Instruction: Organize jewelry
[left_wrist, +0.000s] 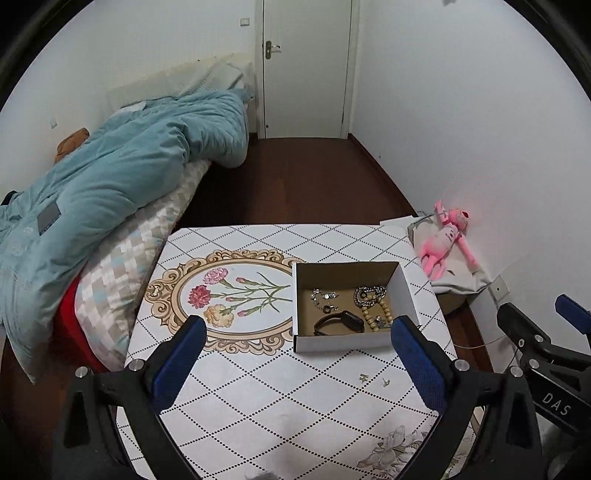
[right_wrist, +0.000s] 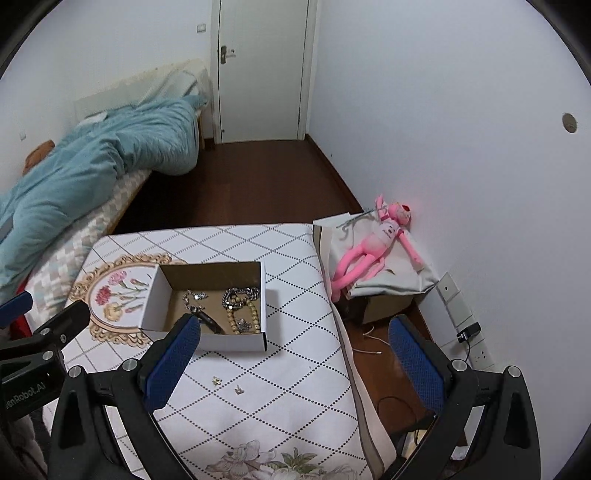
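Bedroom setting: a patterned tabletop (left_wrist: 258, 398) stands beside a bed (left_wrist: 110, 192). An open cardboard box (left_wrist: 406, 291) sits toward the right edge and already holds a chain (left_wrist: 369, 293), beads (left_wrist: 373, 314), a black band (left_wrist: 338, 321) and small silver pieces (left_wrist: 323, 297). Two tiny earrings (right_wrist: 227, 384) lie loose on the tabletop between the box and the near edge. They are probably light, hard and slippery, and easily flicked away; pinching across the body with the pad tips seems best. The left tool (left_wrist: 299, 354) and right tool (right_wrist: 293, 354) are both spread wide and empty. The earrings lie just ahead of the right tool, near its left finger.
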